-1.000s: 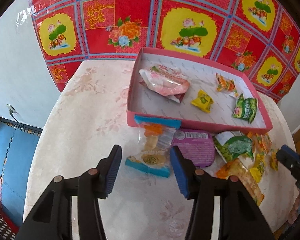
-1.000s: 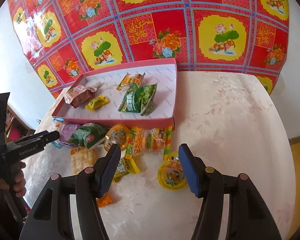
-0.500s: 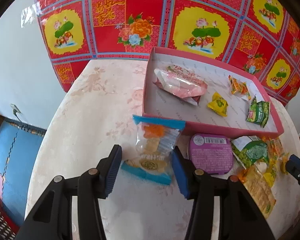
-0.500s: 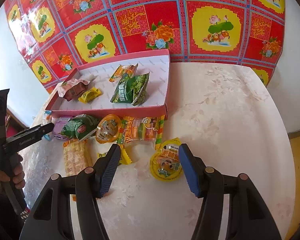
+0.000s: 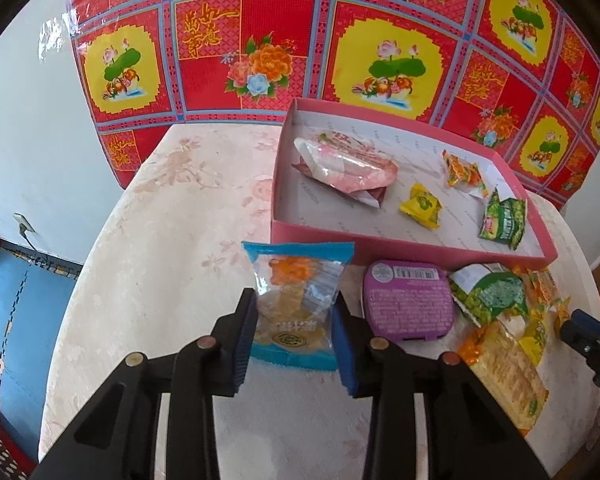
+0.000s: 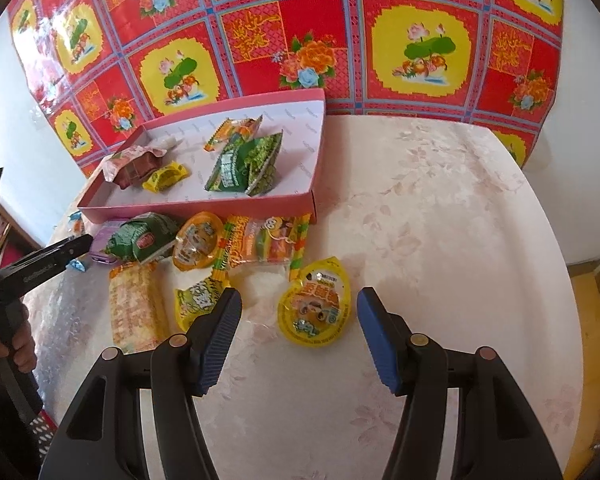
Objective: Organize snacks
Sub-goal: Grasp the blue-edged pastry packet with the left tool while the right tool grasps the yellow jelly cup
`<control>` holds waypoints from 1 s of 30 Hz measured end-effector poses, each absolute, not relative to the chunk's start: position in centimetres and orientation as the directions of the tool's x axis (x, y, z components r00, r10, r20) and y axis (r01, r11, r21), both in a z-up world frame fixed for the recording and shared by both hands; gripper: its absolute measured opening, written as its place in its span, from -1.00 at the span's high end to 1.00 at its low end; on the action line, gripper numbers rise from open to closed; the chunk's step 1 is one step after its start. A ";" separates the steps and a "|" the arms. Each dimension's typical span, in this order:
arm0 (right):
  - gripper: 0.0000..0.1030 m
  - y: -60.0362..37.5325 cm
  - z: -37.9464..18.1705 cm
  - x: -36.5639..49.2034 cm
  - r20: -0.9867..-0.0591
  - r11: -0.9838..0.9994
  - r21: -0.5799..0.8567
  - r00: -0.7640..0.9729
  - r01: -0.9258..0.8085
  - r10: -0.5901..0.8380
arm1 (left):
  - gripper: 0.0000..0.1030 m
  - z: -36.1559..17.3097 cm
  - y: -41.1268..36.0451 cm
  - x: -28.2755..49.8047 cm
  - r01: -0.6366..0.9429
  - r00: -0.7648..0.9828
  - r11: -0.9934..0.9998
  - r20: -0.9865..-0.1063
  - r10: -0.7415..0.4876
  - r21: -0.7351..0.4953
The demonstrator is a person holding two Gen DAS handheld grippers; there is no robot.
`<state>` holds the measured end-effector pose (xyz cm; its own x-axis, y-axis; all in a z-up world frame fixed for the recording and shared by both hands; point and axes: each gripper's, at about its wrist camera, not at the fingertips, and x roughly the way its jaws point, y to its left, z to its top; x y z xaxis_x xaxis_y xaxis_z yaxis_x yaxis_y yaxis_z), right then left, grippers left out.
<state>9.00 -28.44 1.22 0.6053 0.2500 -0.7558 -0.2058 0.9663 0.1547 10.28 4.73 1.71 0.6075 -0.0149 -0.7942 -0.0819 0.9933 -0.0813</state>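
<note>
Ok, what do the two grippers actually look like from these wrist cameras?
Both match: the left gripper and right gripper have black plastic frames with triangular cut-outs, small copper-coloured rivets at the pivots, and flat blue ribbed pads on the fingers. Seen from the right wrist view, the left gripper's black body carries small pale lettering, too blurred to read. No cables show, and no sleeve can be made out.

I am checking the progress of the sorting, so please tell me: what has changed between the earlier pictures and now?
The left claw moved in around the blue-edged packet and is closing; its pads now touch the packet's sides. The right claw came a little closer to the round yellow cup and stayed open, holding nothing. The pink box, the four snacks in it and the loose snacks on the table did not move.
</note>
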 end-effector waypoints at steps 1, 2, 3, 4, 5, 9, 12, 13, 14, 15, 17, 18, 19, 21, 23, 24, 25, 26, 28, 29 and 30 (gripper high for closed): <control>-0.19 -28.5 1.1 9.0 -0.755 0.965 0.164 0.603 -0.205 0.256 | 0.28 1.7 4.7 10.2 -0.081 0.608 0.993 -0.794 -0.017 -0.083; -0.19 -28.6 0.9 9.0 -0.755 0.964 0.170 0.602 -0.206 0.262 | 0.28 1.8 4.8 10.2 -0.082 0.608 0.993 -0.793 -0.017 -0.084; -0.19 -28.6 0.8 9.0 -0.754 0.963 0.174 0.601 -0.206 0.265 | 0.28 1.8 4.8 10.2 -0.082 0.609 0.993 -0.793 -0.018 -0.086; -0.19 -28.6 0.7 9.0 -0.755 0.963 0.176 0.600 -0.205 0.265 | 0.28 1.9 4.8 10.3 -0.083 0.609 0.993 -0.793 -0.019 -0.087; -0.19 -28.6 0.6 9.1 -0.757 0.963 0.177 0.598 -0.202 0.264 | 0.28 1.9 4.8 10.3 -0.085 0.601 0.993 -0.799 -0.018 -0.086; -0.18 -28.6 0.4 9.1 -0.755 0.964 0.179 0.601 -0.194 0.261 | 0.28 1.9 4.8 10.3 -0.084 0.603 0.993 -0.798 -0.016 -0.083; -0.17 -28.8 0.3 9.1 -0.752 0.964 0.192 0.604 -0.185 0.265 | 0.28 1.9 4.8 10.3 -0.086 0.605 0.993 -0.796 -0.011 -0.079; -0.17 -28.8 0.4 9.1 -0.752 0.964 0.196 0.603 -0.179 0.265 | 0.28 1.9 4.7 10.3 -0.087 0.605 0.993 -0.796 -0.009 -0.077; -0.16 -28.8 0.4 9.2 -0.755 0.965 0.192 0.602 -0.176 0.260 | 0.28 1.8 4.7 10.3 -0.088 0.605 0.993 -0.797 -0.007 -0.075; -0.14 -28.6 0.4 9.2 -0.760 0.969 0.174 0.602 -0.175 0.245 | 0.28 1.8 4.6 10.3 -0.088 0.604 0.994 -0.797 -0.004 -0.072; -0.03 -28.2 0.3 9.2 -0.764 0.977 0.129 0.611 -0.169 0.207 | 0.28 1.8 4.6 10.3 -0.088 0.606 0.994 -0.796 -0.002 -0.069; 0.07 -28.1 0.3 9.2 -0.764 0.981 0.107 0.617 -0.164 0.187 | 0.28 1.8 4.5 10.3 -0.089 0.606 0.994 -0.796 0.000 -0.068; 0.13 -28.0 0.2 9.1 -0.763 0.984 0.084 0.625 -0.157 0.165 | 0.29 1.8 4.6 10.2 -0.091 0.604 0.993 -0.797 0.000 -0.069; 0.23 -28.1 0.2 9.0 -0.759 0.986 0.069 0.633 -0.150 0.149 | 0.31 1.9 4.7 10.1 -0.097 0.602 0.992 -0.798 -0.007 -0.081; 0.23 -28.0 0.2 9.0 -0.759 0.987 0.060 0.635 -0.151 0.143 | 0.32 2.1 4.8 9.9 -0.102 0.602 0.991 -0.799 -0.009 -0.089; 0.24 -27.9 0.1 8.9 -0.758 0.987 0.044 0.639 -0.152 0.132 | 0.32 2.2 4.7 9.8 -0.103 0.604 0.991 -0.797 -0.006 -0.086; 0.24 -27.8 0.1 8.9 -0.757 0.988 0.030 0.642 -0.154 0.123 | 0.32 2.4 4.7 9.7 -0.103 0.607 0.991 -0.795 -0.005 -0.084; 0.24 -27.7 0.1 8.8 -0.756 0.988 0.022 0.644 -0.155 0.118 | 0.32 2.6 4.7 9.5 -0.102 0.610 0.991 -0.793 -0.002 -0.081; 0.24 -27.9 0.1 8.7 -0.755 0.987 0.035 0.643 -0.155 0.127 | 0.33 3.1 4.6 9.2 -0.102 0.617 0.992 -0.787 0.000 -0.079; 0.24 -27.9 0.2 8.7 -0.756 0.987 0.043 0.641 -0.155 0.134 | 0.32 3.3 4.6 9.0 -0.103 0.619 0.992 -0.785 0.003 -0.077; 0.24 -28.1 0.2 8.6 -0.756 0.986 0.054 0.639 -0.156 0.143 | 0.32 3.4 4.6 8.9 -0.106 0.620 0.991 -0.784 0.006 -0.076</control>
